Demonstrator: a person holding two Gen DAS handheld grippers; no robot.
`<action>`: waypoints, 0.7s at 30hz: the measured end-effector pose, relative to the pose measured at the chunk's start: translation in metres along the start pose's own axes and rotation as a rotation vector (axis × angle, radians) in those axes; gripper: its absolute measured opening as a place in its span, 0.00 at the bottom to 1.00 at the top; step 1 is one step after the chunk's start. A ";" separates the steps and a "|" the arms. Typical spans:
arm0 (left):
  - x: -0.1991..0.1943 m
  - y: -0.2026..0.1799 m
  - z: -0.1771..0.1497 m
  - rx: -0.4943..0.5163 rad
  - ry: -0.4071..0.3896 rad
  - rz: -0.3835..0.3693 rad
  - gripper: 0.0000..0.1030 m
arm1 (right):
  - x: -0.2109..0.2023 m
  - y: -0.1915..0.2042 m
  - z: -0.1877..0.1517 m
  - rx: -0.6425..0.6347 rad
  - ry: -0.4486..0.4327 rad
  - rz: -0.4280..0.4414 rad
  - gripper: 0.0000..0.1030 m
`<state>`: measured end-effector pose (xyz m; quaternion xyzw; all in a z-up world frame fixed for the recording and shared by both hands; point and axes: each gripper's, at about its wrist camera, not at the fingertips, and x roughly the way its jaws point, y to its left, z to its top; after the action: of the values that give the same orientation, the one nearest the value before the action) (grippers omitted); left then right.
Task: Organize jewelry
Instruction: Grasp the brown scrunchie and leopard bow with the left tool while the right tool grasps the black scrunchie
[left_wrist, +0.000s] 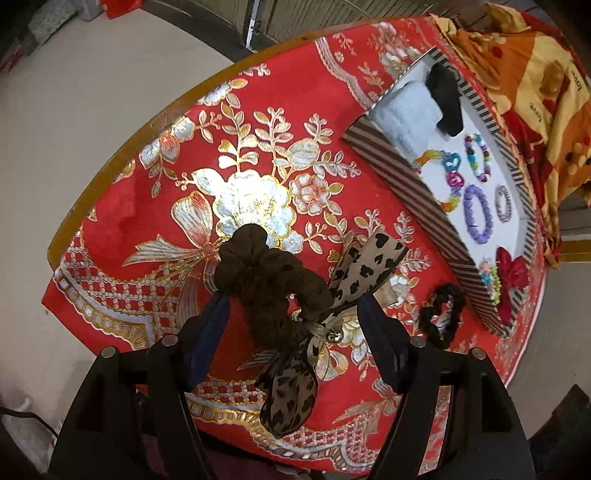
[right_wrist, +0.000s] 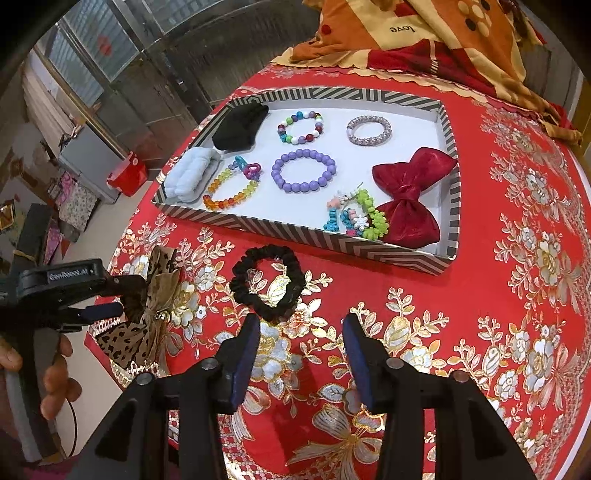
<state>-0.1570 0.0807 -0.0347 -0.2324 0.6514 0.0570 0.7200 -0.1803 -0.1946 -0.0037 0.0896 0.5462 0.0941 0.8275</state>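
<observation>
Beside the striped tray (right_wrist: 295, 242), the left gripper (left_wrist: 293, 310) spreads wide around a leopard bow scrunchie (left_wrist: 273, 291), while the right gripper (right_wrist: 301, 325), half open and empty, hangs by a black scrunchie (right_wrist: 267, 282).

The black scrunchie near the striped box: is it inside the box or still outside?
Outside. The black scrunchie lies on the red tablecloth, just in front of the striped box wall, untouched by either tool.

Open right tool (right_wrist: 299, 325) just short of black scrunchie (right_wrist: 267, 282), striped tray (right_wrist: 295, 242) beyond
</observation>
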 end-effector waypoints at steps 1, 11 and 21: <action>0.002 -0.001 0.000 0.000 0.005 0.006 0.69 | 0.001 0.000 0.001 -0.001 0.003 0.002 0.47; 0.015 -0.003 0.010 -0.016 0.023 0.011 0.56 | 0.027 0.009 0.017 -0.039 0.022 0.014 0.47; 0.015 -0.026 0.006 0.174 0.006 0.007 0.17 | 0.047 0.014 0.027 -0.066 0.008 0.004 0.47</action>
<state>-0.1390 0.0567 -0.0419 -0.1668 0.6569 0.0019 0.7353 -0.1379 -0.1701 -0.0311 0.0629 0.5460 0.1140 0.8276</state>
